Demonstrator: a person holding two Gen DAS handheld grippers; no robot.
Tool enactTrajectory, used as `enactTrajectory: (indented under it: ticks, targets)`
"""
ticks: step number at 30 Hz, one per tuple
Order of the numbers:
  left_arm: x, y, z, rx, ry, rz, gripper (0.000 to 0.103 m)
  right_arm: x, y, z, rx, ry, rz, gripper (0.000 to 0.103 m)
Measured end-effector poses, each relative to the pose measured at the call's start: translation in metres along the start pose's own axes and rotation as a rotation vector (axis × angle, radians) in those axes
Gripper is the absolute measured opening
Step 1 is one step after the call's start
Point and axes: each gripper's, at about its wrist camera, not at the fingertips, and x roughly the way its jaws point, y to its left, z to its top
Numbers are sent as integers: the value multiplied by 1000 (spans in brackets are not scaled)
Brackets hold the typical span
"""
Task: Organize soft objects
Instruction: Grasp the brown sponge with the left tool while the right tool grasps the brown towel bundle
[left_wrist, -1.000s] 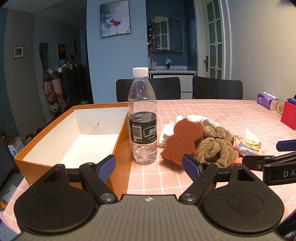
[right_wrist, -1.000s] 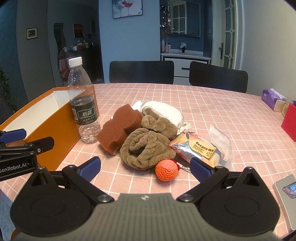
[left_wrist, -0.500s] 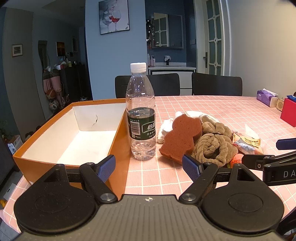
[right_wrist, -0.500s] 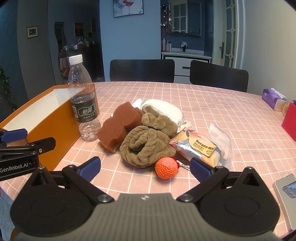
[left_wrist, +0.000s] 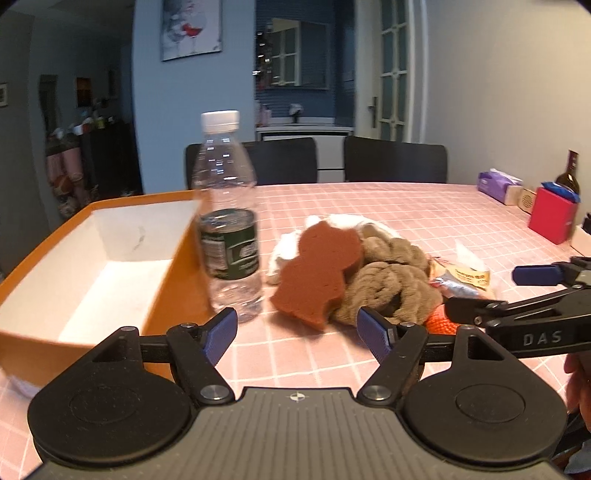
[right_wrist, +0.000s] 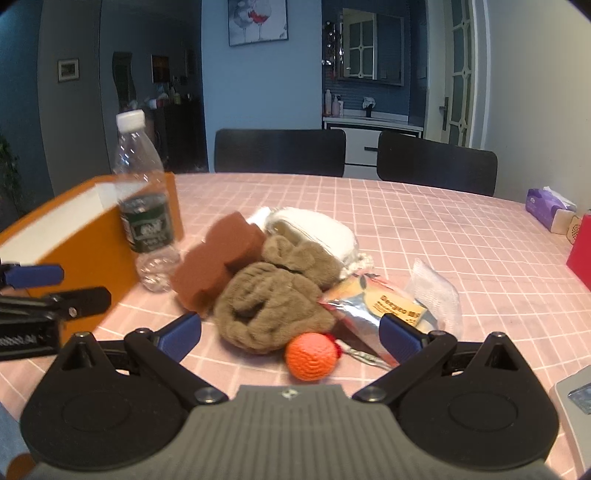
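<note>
A brown sponge, a tan rolled towel, a white cloth and an orange knitted ball lie piled on the pink checked table. An empty orange box stands to their left. My left gripper is open and empty, just short of the sponge. My right gripper is open and empty, with the ball between its fingers' line and the towel ahead.
A water bottle stands between box and sponge. A foil snack packet and a clear wrapper lie right of the towel. A red box, tissue pack and two dark chairs are farther off.
Both grippers have moved forward, closer to the pile, and the views are blurred by motion. The objects have stayed in place and both grippers remain open.
</note>
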Motion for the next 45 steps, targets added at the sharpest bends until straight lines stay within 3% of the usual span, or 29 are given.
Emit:
enactTrajectory:
  ticks: [3,7,10,19,22,23,25,27,28,31,37,41,44,45]
  targets:
    - [12,-7,1,21,11,-51,74,10,-8,-2,2,38,4,100]
    - [28,-16,3,28,27,-115,73,22,-15,-5,-6,56,-6,98]
    - [46,-20,6,39,62,-124,73,30,-16,-3,-8,68,15,78]
    - [91,-22,14,172,126,20,73,63,-5,16,-18,63,85,68]
    - [99,-19,13,186,138,29,79,80,-3,21,-30,86,99,67]
    - [100,-17,11,190,146,33,85,85,-4,21,-33,101,94,67]
    - [103,-16,8,196,150,32,87,94,-6,19,-31,123,89,67]
    - [105,-16,4,209,155,30,87,99,-8,17,-20,138,104,58]
    - [106,-18,3,225,156,33,87,101,-9,16,-13,146,112,43]
    - [114,-28,-2,300,137,82,87,103,-9,15,-18,151,111,36]
    - [129,-50,-11,443,118,126,87,103,-10,16,-34,153,110,32]
    - [139,-63,-19,537,94,193,89,104,-10,16,-41,154,109,32]
    - [142,-71,-23,604,77,223,85,104,-10,17,-38,158,111,32]
    - [145,-75,-24,619,76,231,72,104,-11,18,-36,158,112,32]
